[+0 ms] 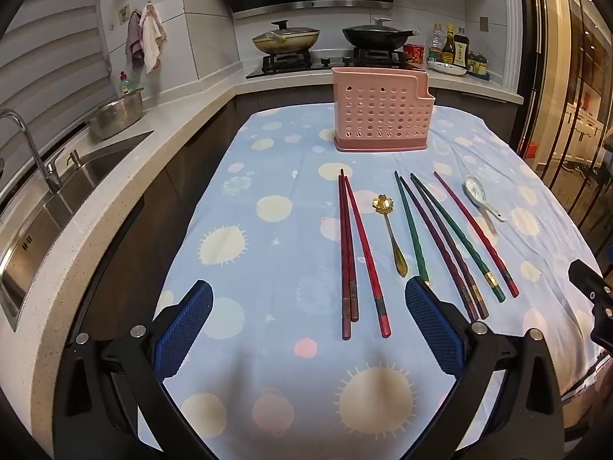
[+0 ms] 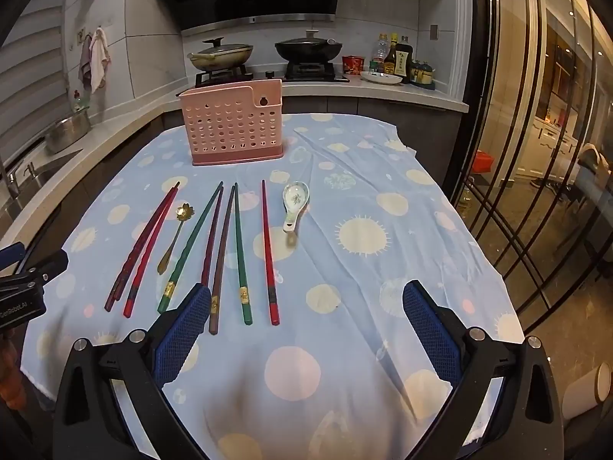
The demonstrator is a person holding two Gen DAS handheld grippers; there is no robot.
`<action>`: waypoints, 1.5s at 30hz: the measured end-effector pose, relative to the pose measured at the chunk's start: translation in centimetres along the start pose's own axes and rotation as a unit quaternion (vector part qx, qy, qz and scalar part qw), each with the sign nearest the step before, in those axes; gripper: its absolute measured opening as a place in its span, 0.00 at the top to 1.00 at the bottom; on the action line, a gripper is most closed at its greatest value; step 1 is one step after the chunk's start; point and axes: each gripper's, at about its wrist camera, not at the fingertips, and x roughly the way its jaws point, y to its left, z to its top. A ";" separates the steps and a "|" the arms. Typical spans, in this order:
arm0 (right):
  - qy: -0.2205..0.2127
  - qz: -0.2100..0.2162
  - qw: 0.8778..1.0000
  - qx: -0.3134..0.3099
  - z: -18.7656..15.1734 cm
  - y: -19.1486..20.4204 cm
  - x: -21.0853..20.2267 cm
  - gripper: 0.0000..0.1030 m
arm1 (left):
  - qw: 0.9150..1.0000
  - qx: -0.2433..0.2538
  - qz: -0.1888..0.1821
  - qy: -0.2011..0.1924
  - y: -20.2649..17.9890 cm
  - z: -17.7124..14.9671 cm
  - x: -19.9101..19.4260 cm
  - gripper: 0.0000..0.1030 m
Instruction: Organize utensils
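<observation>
Both the left gripper (image 1: 308, 295) and right gripper (image 2: 306, 297) hovered with jaws wide apart, empty. Lacquered red, green and dark-brown chopsticks (image 1: 412, 232) lay on the dotted blue tablecloth (image 1: 237, 253), long axes running toward the perforated pink plastic holder (image 1: 379, 113), tips nearest it. Probably light, stiff, slippery; pinch mid-shaft. White ceramic spoon (image 2: 295, 201) looked fragile; gold flower-bowl spoon (image 1: 390, 234) lay among the chopsticks.

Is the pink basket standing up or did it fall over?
Standing up. The pink basket sits flat on its base on the tablecloth, open top facing up, behind the chopsticks.
</observation>
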 end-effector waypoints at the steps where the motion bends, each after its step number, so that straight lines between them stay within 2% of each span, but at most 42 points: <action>1: 0.001 0.001 1.000 0.001 0.0 0.0 0.0 0.07 | 1.000 0.002 0.003 -0.001 0.0 0.0 0.0 0.07; 4: 0.004 0.002 1.000 0.004 0.0 -0.1 0.1 0.07 | 1.000 -0.005 -0.002 -0.005 0.9 -0.4 0.0 0.07; 9: 0.001 0.006 1.000 0.006 0.4 -0.2 0.0 0.07 | 1.000 0.001 0.013 0.001 0.6 -0.3 0.3 0.07; 11: -0.001 -0.011 1.000 0.002 0.9 0.3 0.4 0.07 | 1.000 0.002 0.017 0.002 0.6 -0.1 0.4 0.07; 45: -0.002 -0.018 1.000 0.016 0.5 -1.0 -0.2 0.07 | 1.000 0.006 0.023 0.003 0.6 -0.3 0.0 0.07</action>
